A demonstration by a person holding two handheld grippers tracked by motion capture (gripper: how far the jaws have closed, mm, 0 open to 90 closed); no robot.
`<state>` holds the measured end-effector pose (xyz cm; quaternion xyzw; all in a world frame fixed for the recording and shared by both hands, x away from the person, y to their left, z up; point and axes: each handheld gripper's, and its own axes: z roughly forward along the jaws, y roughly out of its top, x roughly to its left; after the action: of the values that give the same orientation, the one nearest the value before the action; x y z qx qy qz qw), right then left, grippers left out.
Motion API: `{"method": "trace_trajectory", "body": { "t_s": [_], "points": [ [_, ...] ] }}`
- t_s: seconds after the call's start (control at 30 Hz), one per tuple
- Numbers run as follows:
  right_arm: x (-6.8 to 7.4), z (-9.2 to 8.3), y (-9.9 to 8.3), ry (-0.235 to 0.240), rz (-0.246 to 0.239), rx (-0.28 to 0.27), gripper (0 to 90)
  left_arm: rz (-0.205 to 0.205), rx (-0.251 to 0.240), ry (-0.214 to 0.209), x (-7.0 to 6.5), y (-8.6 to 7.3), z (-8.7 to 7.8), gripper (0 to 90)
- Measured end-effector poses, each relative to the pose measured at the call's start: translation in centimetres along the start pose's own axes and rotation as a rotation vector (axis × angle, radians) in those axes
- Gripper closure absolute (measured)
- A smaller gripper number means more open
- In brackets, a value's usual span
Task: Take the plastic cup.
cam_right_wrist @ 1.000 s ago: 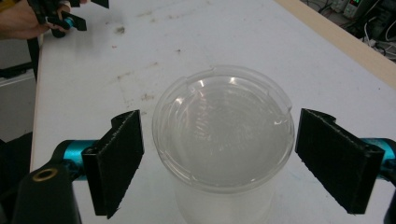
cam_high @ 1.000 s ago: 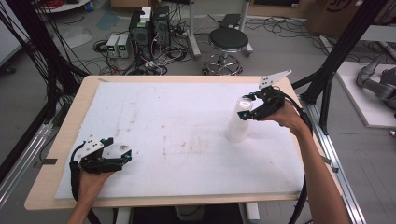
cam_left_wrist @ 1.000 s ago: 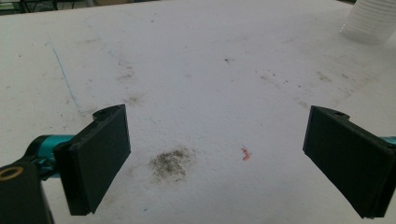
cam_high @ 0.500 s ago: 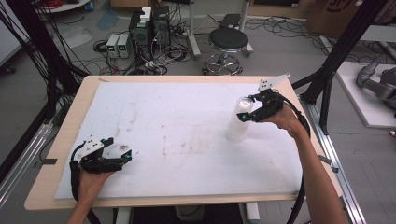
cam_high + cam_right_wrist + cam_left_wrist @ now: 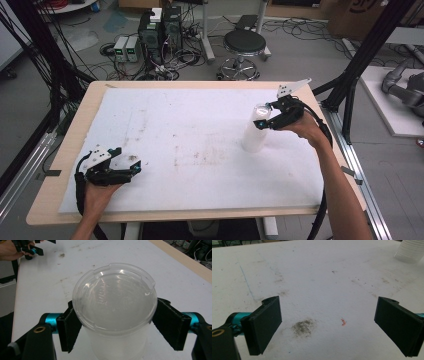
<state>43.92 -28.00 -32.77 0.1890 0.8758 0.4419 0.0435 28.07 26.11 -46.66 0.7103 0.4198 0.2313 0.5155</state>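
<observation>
The workshop floor behind was a mess of cables, with a round black stool and some electronics boxes parked past the far edge of the table. A stained white sheet covered most of the tabletop.

The landmark here was a tall stack of translucent white cups with a clear lid, standing upright on the sheet's right part. The right gripper sat right at the top of that stack. In the right gripper view its 2 black jaws flanked the stack just under the lid, 1 on each side, touching or very nearly; whether they actually squeezed it couldn't be told.

The left gripper was well away from the stack, down toward the near left corner of the sheet, held low by the person's left hand. Its jaws were spread wide with nothing between them, just bare sheet showing a dark smudge and a tiny orange scrap. The stack's base peeked in at that view's top right.
</observation>
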Motion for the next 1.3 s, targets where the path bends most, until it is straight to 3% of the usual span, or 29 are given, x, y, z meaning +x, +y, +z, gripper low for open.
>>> {"method": "trace_trajectory", "body": {
  "t_s": [0.4,1.3],
  "points": [
    [0.09,-0.09,0.09,-0.004,-0.016,0.007,33.4,0.001,0.000,0.000,0.00,0.00,-0.01,7.3],
    [0.58,-0.57,0.53,-0.023,-0.029,0.003,36.8,0.001,0.005,0.000,-0.01,0.02,0.04,7.3]
  ]
}}
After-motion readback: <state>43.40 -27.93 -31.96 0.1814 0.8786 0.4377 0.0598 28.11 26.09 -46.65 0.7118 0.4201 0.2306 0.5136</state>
